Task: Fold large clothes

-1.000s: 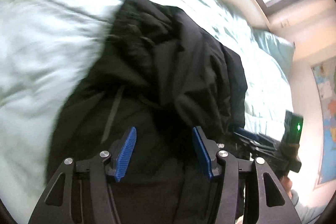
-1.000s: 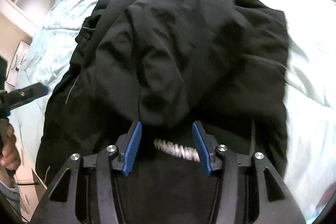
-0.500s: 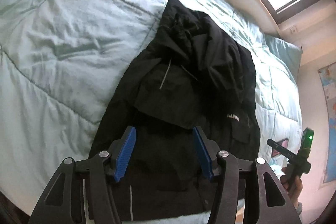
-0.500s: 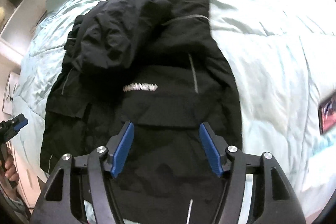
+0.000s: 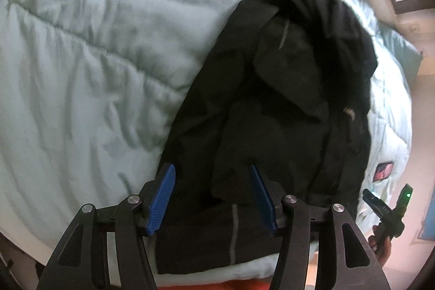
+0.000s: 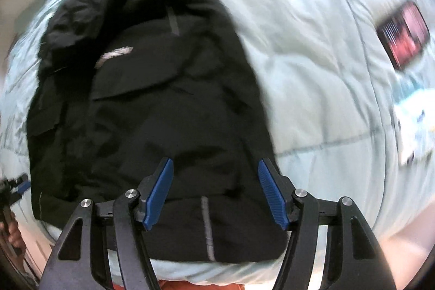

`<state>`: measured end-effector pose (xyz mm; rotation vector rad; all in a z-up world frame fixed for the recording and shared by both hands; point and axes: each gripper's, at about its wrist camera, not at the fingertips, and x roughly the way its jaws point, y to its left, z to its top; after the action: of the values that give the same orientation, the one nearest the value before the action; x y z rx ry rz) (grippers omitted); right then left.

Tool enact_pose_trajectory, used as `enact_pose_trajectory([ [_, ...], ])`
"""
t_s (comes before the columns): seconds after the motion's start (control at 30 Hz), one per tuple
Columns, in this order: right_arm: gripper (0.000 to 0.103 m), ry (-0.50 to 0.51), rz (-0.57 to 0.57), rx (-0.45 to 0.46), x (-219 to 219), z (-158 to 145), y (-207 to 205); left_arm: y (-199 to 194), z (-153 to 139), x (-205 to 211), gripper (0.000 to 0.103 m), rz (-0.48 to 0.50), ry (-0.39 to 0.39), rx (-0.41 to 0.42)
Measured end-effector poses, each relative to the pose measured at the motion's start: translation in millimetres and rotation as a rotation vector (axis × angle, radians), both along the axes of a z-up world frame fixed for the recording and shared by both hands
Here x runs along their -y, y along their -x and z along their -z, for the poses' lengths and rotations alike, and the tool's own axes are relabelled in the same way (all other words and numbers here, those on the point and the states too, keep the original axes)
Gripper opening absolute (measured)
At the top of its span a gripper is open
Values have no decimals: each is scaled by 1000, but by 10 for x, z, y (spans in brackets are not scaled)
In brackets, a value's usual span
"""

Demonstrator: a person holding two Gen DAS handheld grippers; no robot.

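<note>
A large black jacket lies lengthwise on a pale green duvet, its hood and sleeves bunched at the far end. It fills the left and middle of the right wrist view, with a white logo strip on the chest. My left gripper is open and empty, hovering over the jacket's near hem at its left side. My right gripper is open and empty over the near hem at its right side. A grey reflective stripe shows on the hem between the right fingers.
A phone with a lit red screen lies on the duvet to the right of the jacket. The other gripper with a green light shows at the lower right in the left wrist view. A pillow and window are at the far end.
Both grippers have pulled back from the bunched upper part of the jacket and dropped closer to its near hem. Both stayed open and empty.
</note>
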<state>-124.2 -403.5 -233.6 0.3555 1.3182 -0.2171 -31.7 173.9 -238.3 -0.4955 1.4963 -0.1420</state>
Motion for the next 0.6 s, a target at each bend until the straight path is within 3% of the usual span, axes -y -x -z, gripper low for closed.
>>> enact_pose_trajectory([
  [0.13,68,-11,87,-35,178,157,192,82,27,-67,59,36,6,2],
  [0.23,68,-40,133,-54,232,246,311,86,70,-162,59,11,63,-10],
  [0.47,68,-29,172,-70,234,300,436,50,84,-229,59,63,117,-26],
  [0.6,68,-71,226,-68,206,328,464,60,186,-371,59,44,130,-62],
])
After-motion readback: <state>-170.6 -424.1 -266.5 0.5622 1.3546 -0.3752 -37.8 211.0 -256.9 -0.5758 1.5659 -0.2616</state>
